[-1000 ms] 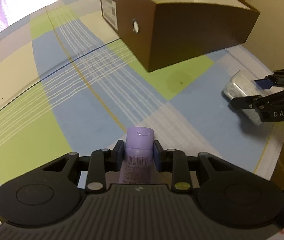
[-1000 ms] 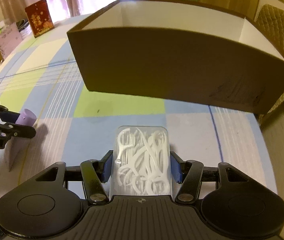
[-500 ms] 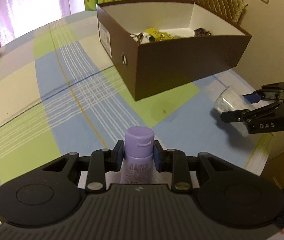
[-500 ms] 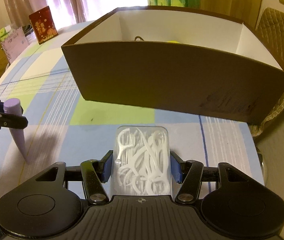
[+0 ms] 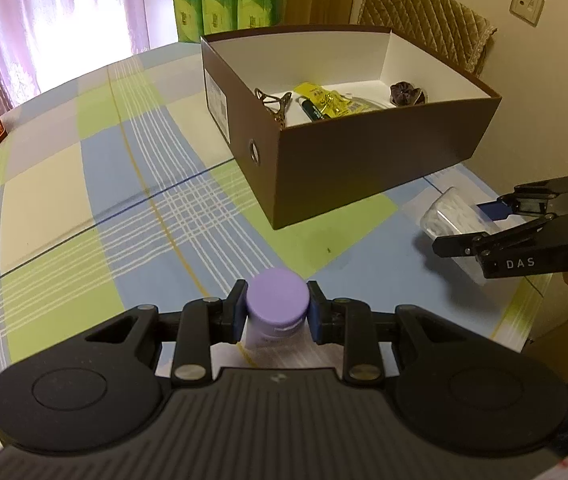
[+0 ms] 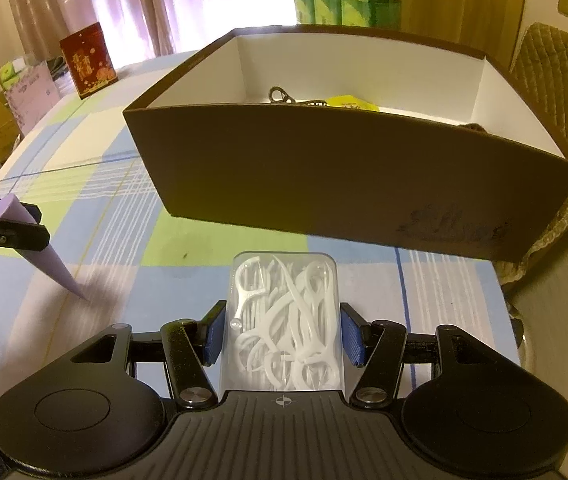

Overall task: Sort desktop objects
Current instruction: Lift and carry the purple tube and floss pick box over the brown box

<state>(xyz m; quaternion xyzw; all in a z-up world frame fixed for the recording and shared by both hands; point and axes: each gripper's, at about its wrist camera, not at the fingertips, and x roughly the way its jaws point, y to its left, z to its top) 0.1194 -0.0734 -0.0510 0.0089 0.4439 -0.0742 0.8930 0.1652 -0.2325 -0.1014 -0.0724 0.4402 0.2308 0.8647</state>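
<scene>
We hold 2 items clear of the table: left gripper (image 5: 277, 316) clamps the purple tube (image 5: 277, 299), right gripper (image 6: 284, 334) the floss-pick case (image 6: 284, 322); the brown box (image 6: 347, 184) lies straight ahead, nearer our right.

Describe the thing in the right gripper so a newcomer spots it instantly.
Start at the brown cardboard box on the checked tablecloth. In front of its long near wall, the right gripper clamps a clear plastic case of floss picks. It is flat, transparent and packed with white picks, unlike the opaque purple tube to its left.
</scene>
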